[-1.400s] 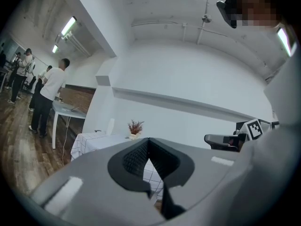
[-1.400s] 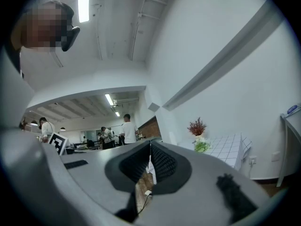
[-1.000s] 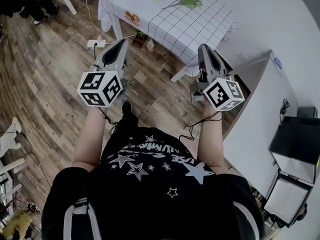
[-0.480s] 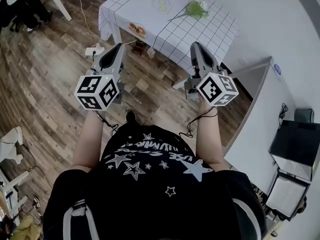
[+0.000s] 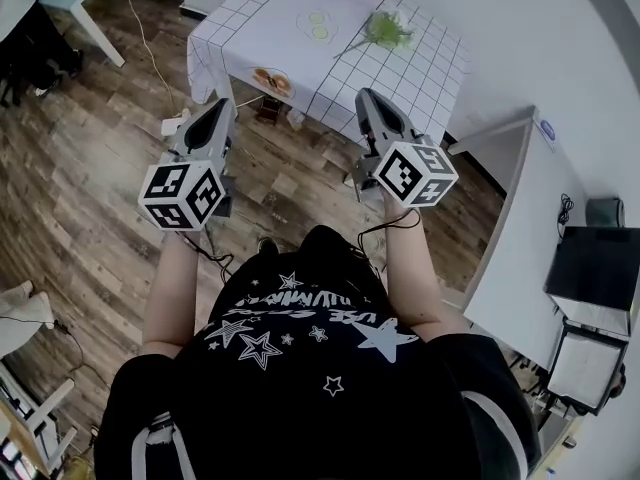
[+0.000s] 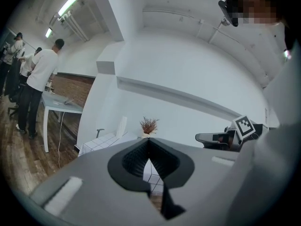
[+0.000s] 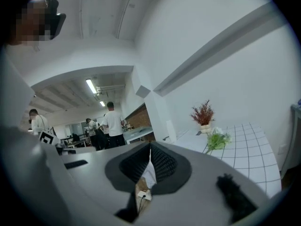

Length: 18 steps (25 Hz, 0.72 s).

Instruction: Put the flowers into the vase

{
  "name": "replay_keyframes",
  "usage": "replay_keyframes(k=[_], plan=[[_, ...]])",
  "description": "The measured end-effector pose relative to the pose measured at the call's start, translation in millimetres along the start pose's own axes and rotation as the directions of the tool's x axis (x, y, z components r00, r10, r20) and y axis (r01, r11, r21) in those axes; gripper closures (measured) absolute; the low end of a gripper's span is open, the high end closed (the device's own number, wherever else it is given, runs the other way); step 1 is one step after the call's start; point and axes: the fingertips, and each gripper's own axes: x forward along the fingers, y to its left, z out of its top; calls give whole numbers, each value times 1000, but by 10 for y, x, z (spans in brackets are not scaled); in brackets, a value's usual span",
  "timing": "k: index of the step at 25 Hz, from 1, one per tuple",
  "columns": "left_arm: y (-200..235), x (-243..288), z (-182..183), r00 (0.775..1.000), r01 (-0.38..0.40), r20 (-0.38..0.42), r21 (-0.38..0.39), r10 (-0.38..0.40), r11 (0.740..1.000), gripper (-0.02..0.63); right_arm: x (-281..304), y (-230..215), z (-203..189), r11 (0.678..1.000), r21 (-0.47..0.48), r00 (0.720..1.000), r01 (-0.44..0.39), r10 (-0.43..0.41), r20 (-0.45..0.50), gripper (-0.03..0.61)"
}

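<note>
Both tools are empty with their jaws pressed together: the left tool (image 5: 217,108) and the right tool (image 5: 366,97) are held out side by side at about the same height, well apart from each other, tips pointing toward the table (image 5: 262,28). Each tool's own view shows its two dark pads meeting at the tip with nothing between them. Below and around both tools runs a wooden floor (image 5: 80,188). Ahead of the tools stands the table, under a white cloth with a dark grid, its near edge just beyond the tips in the head view and closer to the right tool than to the left. On the cloth, well ahead of the right tool, lie the flowers (image 5: 386,32), a green bunch with pale blooms resting on its side. Farther out beyond them, at the far edge, stands the vase (image 7: 205,127), small and white, with a reddish-brown dry sprig in it. Between the two tools' lines of aim, near the table's front corner, sits a plate (image 5: 270,80) with something orange-brown on it.
</note>
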Motion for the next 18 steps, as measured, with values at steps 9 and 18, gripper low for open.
replay_keyframes(k=[9, 18], plan=[[200, 145, 21, 1000, -17, 1, 1, 17, 1000, 604, 385, -171, -69, 999, -52, 999, 7, -9, -41, 566], [567, 627, 62, 997, -68, -33, 23, 68, 997, 604, 1227, -308, -50, 996, -14, 995, -93, 92, -46, 566]])
